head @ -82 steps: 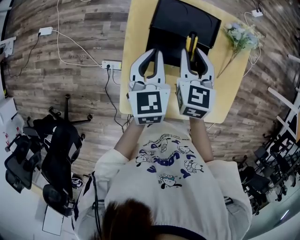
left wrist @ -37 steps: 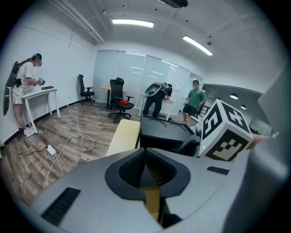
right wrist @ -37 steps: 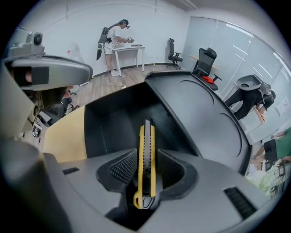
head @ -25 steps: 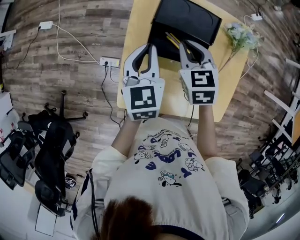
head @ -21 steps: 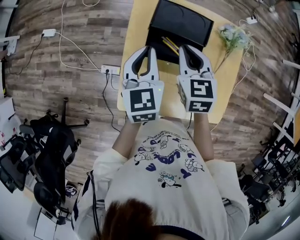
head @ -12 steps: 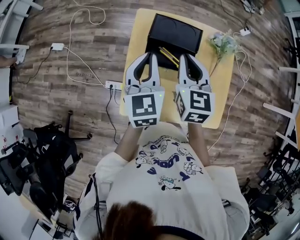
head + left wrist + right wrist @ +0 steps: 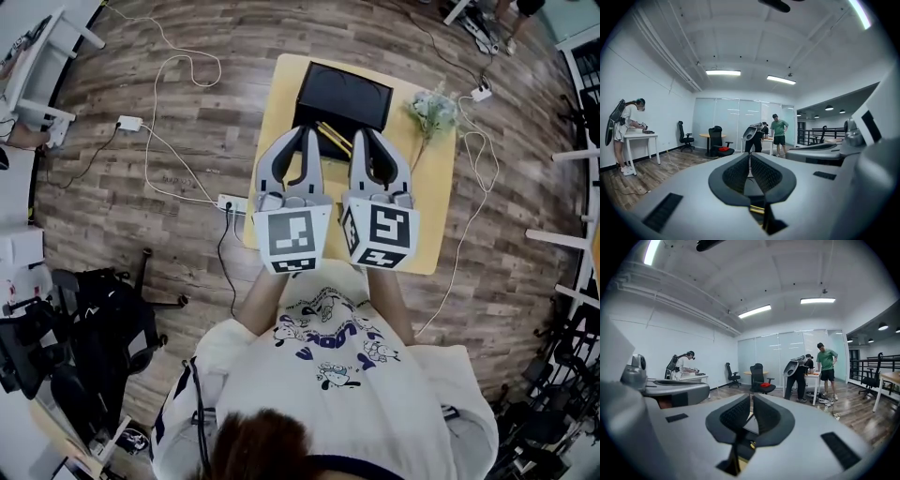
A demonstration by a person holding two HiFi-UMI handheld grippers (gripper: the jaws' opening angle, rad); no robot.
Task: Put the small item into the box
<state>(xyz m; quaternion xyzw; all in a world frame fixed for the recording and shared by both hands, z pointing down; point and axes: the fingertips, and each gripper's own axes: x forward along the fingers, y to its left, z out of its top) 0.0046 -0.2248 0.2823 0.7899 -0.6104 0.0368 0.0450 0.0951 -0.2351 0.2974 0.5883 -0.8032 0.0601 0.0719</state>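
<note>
Pencil [image 7: 335, 139] now loose inside box [image 7: 343, 94]

Black box [image 7: 343, 94], yellow table [image 7: 437, 202], brown wood-grain floor [image 7: 187, 112].

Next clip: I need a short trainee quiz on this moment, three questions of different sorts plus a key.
1. True or false: the right gripper has its jaws wide apart.
2. By the person's own sides, on which side of the black box do the flowers lie on the table?
3. Where do the yellow sticks lie? A) in the black box B) between the right gripper's jaws C) on the flowers

Key: 1 false, the jaws are shut and empty. 2 right. 3 A.
</note>
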